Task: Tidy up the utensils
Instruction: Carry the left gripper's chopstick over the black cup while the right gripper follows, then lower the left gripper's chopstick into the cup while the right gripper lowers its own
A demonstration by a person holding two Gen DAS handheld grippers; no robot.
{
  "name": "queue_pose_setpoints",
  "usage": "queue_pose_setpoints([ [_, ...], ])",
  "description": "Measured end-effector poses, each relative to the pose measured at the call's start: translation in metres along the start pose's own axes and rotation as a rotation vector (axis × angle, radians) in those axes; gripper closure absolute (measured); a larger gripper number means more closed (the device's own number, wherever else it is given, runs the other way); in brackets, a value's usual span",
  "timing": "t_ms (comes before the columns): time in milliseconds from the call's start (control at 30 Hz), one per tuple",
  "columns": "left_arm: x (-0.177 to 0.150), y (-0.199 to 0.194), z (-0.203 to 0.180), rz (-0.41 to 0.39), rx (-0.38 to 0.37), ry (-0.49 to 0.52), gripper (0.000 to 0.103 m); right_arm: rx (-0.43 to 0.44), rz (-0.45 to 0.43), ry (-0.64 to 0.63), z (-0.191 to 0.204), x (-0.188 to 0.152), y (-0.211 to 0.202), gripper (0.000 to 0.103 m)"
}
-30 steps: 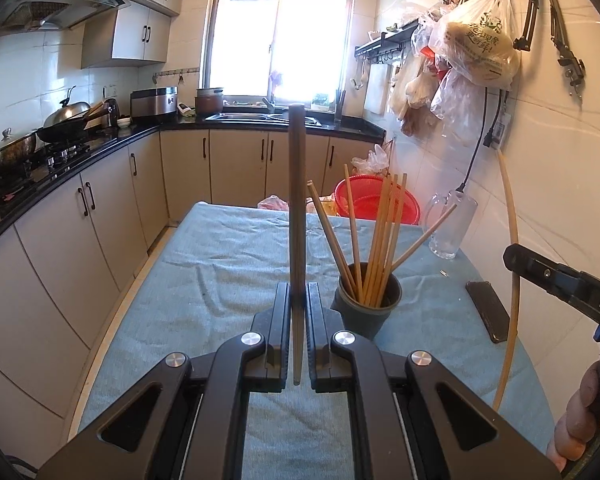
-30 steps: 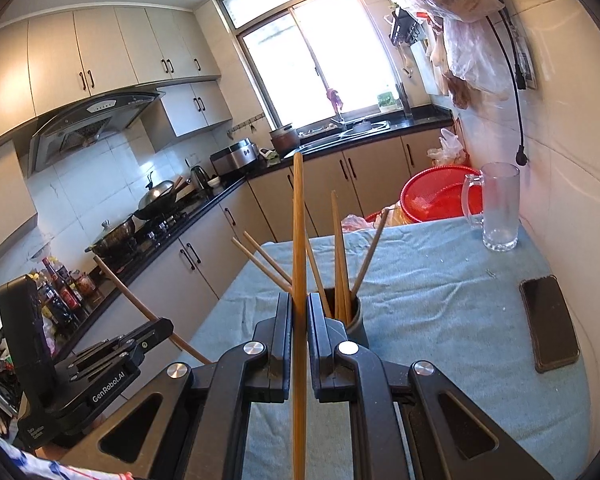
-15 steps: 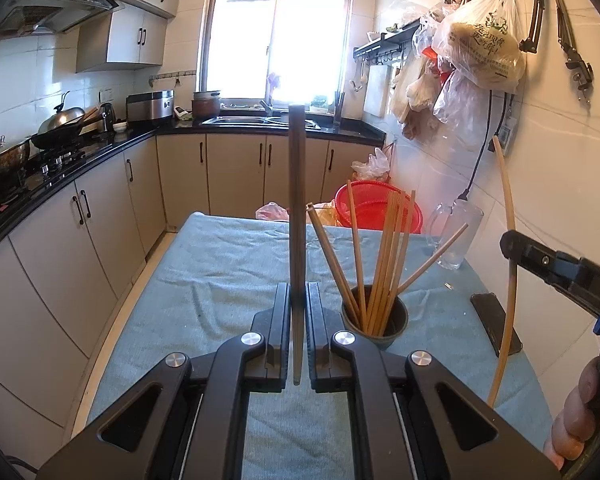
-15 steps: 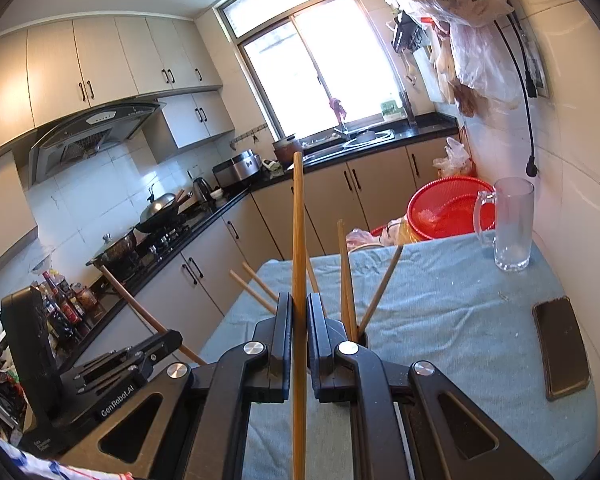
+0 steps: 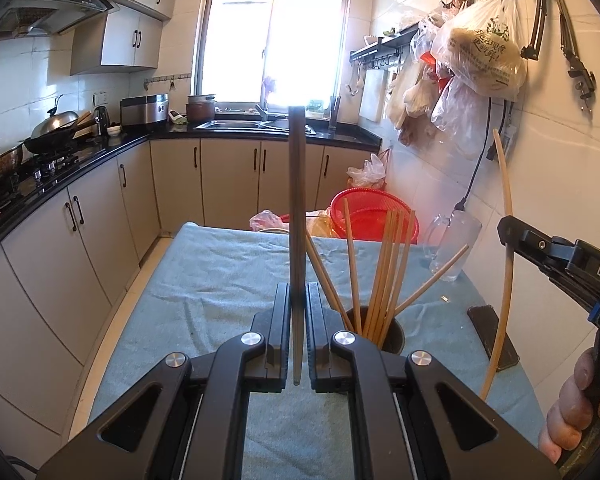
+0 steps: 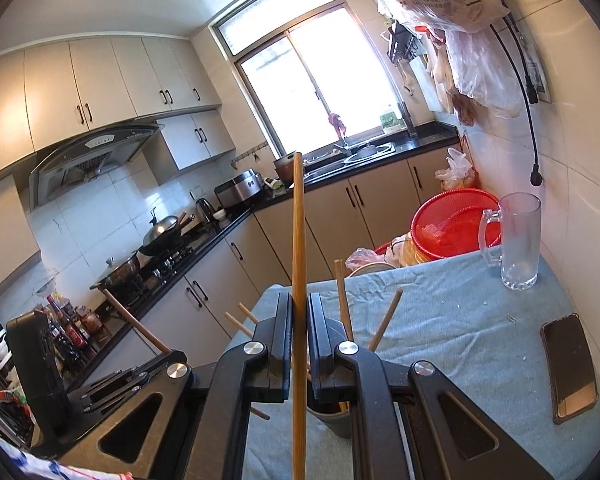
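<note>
The left gripper [image 5: 298, 312] is clenched on a single dark chopstick [image 5: 296, 208], held upright above the table [image 5: 204, 280] just left of the dark cup [image 5: 394, 334]. The right gripper [image 6: 299, 320] likewise grasps one pale wooden chopstick [image 6: 299, 232], upright and almost over the cup (its rim mostly hidden behind the fingers in the right wrist view). A bundle of chopsticks [image 5: 384, 264] fans out of the cup. A black phone [image 6: 572, 364] lies on the blue cloth near the wall, with a glass mug [image 6: 518, 240] beyond it and a red basket [image 6: 448, 224] behind.
</note>
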State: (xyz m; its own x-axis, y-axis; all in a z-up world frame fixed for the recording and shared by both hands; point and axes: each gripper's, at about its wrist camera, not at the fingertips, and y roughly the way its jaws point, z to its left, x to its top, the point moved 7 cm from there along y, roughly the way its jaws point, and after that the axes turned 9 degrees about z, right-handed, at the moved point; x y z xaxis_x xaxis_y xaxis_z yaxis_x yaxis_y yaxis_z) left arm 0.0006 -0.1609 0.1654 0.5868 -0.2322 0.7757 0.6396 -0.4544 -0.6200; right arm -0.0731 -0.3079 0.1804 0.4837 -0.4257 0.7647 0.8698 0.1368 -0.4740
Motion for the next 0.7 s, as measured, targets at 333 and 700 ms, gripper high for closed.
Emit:
queue_pose_setpoints([
  [333, 0.024, -0.003, -0.002, -0.034, -0.040, -0.023, 0.096, 0.003, -0.040, -0.007, 0.002, 0.017, 0.004, 0.096],
  [700, 0.038, -0.004, -0.021, -0.041, -0.117, -0.015, 0.096, -0.061, -0.112, -0.068, 0.007, 0.036, 0.021, 0.096],
])
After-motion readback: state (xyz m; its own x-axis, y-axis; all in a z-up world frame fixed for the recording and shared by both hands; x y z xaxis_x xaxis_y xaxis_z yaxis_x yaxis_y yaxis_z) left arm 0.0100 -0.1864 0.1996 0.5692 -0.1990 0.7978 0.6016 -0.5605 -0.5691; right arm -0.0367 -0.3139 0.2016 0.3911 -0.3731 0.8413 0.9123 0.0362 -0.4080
